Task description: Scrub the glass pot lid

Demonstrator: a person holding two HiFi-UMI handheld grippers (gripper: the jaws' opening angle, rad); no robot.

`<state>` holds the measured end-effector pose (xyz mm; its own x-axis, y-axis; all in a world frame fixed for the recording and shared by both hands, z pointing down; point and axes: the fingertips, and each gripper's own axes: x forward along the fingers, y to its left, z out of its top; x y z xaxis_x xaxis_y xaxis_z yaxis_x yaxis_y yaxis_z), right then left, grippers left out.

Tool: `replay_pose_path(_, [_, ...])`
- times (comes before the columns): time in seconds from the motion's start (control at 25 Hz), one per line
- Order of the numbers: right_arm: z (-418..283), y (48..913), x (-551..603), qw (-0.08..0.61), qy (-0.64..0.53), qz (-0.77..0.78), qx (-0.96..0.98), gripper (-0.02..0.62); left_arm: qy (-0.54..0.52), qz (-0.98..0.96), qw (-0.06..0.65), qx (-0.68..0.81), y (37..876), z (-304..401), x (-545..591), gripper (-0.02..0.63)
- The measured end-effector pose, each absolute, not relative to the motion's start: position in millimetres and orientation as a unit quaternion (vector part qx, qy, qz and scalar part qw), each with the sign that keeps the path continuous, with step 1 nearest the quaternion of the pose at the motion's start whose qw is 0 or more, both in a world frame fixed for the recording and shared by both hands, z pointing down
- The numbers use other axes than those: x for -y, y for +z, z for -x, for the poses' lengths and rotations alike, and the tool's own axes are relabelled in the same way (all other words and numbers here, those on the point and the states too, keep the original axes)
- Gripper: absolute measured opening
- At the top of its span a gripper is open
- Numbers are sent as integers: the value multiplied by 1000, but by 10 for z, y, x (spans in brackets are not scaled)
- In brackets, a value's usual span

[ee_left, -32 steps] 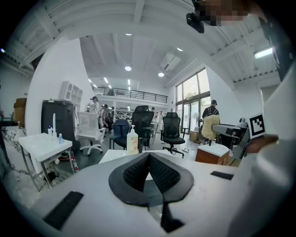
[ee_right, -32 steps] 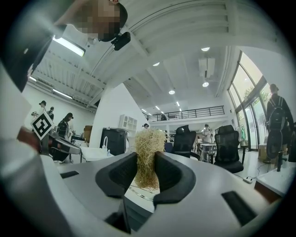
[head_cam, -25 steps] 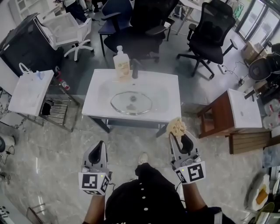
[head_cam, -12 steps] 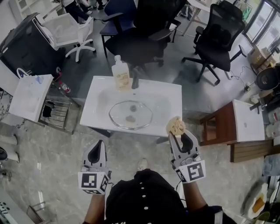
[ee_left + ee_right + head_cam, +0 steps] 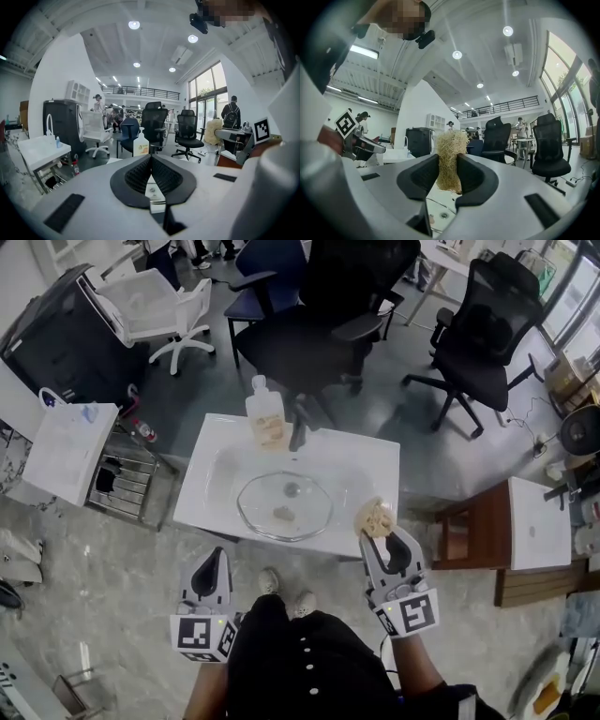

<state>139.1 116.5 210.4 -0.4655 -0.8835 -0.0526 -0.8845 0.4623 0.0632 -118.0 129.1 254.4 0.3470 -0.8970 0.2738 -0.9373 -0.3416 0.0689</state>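
Glass pot lid (image 5: 284, 505), clear, in basin (image 5: 375, 465); left tongs (image 5: 217, 555) closed, right tongs (image 5: 378, 538) gripping scrubber (image 5: 375, 516).

The fibrous scrub pad (image 5: 376, 517) is straw-yellow. The right tongs (image 5: 378, 532) are pale grey with black ribbed pads (image 5: 419, 178). The round glass pot lid (image 5: 284, 505) is clear, the counter (image 5: 370, 465) glossy white, and the marker cube (image 5: 409, 612) black-and-white squares.

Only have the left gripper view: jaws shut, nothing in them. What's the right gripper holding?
Observer: In its own view, the right gripper is shut on a fibrous scrubber.
Operator: Where's the lid?
Observer: In the head view, the glass pot lid lies flat in the white sink. The scrubber is by the sink's front right corner, not on the lid.
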Motion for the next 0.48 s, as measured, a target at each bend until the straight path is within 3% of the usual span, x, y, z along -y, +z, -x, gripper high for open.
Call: replay_pose_path(0.48, [-1150,2002,-311,7,54,523,-851,130,83,-819,99,559,2502,1445,-352,25])
